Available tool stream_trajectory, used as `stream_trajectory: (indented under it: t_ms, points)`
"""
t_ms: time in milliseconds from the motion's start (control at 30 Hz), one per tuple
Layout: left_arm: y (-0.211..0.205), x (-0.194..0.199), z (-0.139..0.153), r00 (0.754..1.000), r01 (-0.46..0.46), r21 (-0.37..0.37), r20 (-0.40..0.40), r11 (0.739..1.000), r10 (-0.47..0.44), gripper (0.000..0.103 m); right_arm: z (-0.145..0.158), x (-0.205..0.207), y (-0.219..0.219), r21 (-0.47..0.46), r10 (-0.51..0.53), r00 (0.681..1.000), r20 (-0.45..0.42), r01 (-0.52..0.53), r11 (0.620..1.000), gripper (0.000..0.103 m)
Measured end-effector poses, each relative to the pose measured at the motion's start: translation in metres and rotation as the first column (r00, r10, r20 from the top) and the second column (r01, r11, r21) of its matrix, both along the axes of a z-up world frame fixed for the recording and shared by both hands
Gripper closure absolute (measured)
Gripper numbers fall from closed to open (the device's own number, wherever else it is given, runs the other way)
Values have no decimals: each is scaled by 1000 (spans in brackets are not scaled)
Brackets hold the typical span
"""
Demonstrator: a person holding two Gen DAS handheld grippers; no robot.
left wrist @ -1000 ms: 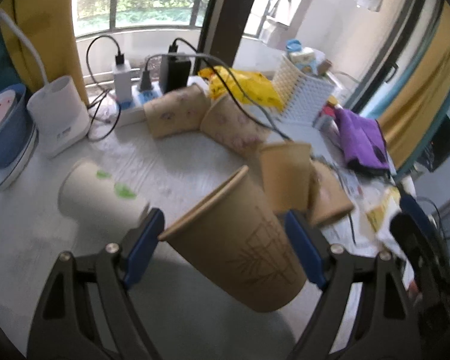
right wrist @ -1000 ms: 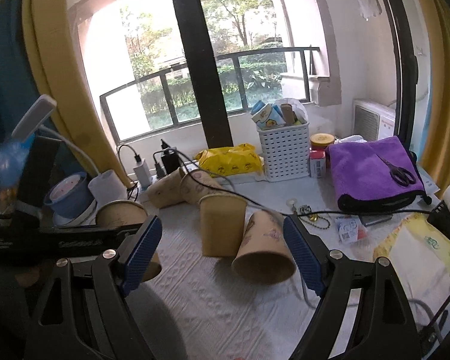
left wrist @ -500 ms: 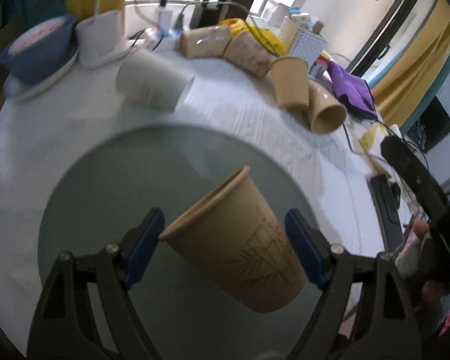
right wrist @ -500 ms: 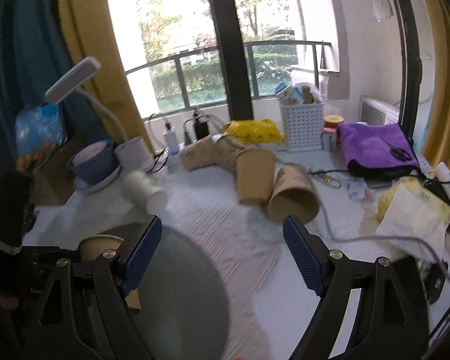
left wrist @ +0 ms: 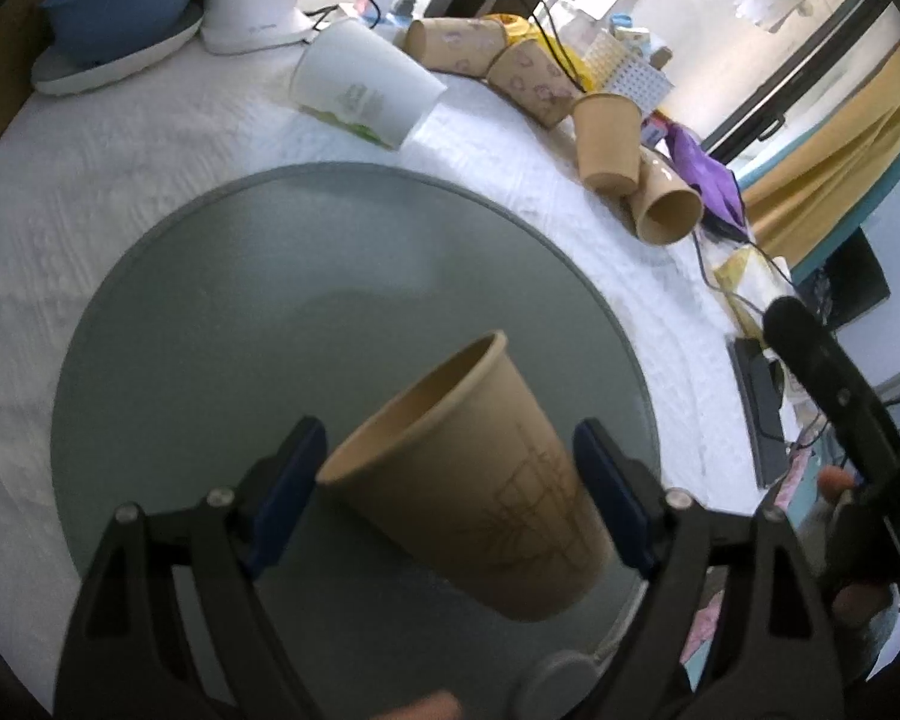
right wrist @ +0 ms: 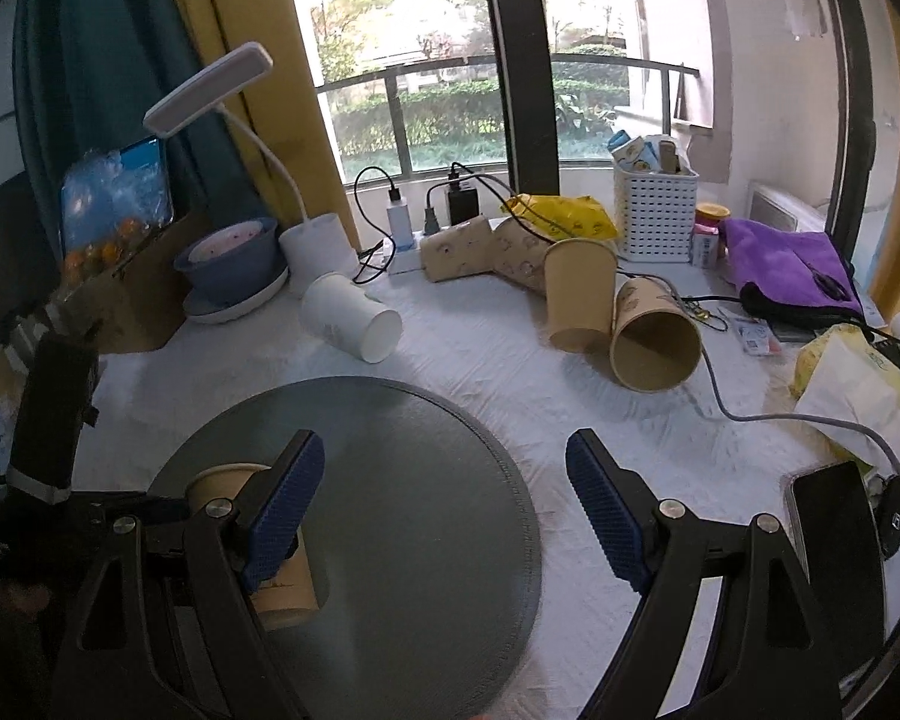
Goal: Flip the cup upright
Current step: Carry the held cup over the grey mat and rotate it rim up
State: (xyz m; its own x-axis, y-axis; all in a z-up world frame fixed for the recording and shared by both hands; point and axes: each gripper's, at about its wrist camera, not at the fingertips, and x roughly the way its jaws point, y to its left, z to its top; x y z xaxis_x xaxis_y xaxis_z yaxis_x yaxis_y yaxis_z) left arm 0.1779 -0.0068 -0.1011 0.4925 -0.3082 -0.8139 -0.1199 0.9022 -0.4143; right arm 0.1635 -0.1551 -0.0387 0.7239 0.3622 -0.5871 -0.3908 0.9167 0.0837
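Note:
My left gripper [left wrist: 450,492] is shut on a tan paper cup [left wrist: 474,498] with a line drawing. The cup is held over the round grey mat [left wrist: 240,300], mouth up and tilted. In the right wrist view the same cup [right wrist: 270,570] stands upright at the mat's [right wrist: 420,510] left edge, partly hidden behind my right finger. My right gripper [right wrist: 444,504] is open and empty above the mat.
A white cup [right wrist: 354,318] lies on its side beyond the mat. Several tan cups [right wrist: 654,342] lie or stand further back, with cables, a white basket [right wrist: 654,210], a purple cloth [right wrist: 792,264], a lamp base [right wrist: 321,240] and a blue bowl [right wrist: 228,264]. A phone [right wrist: 834,528] lies at the right.
My left gripper carried the cup back from the cluster of cups to above the grey mat. The right gripper also drew back and stayed open.

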Motion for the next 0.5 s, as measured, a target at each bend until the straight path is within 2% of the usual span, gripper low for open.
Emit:
stream_trajectory:
  t_ms: [133, 233, 500]
  points:
    - [5, -4, 2, 1000, 0, -21, 14, 1000, 0, 14, 1, 4, 4, -10, 9, 1000, -8, -9, 1000, 18]
    - [11, -9, 7, 999, 0, -27, 41, 1000, 1, 7, 2, 6, 7, -30, 9, 1000, -7, -9, 1000, 18]
    - [34, -36, 37, 988, -19, 21, 155, 1000, 15, 3, 7, 12, 22, -110, 51, 998, -20, -53, 992, 18]
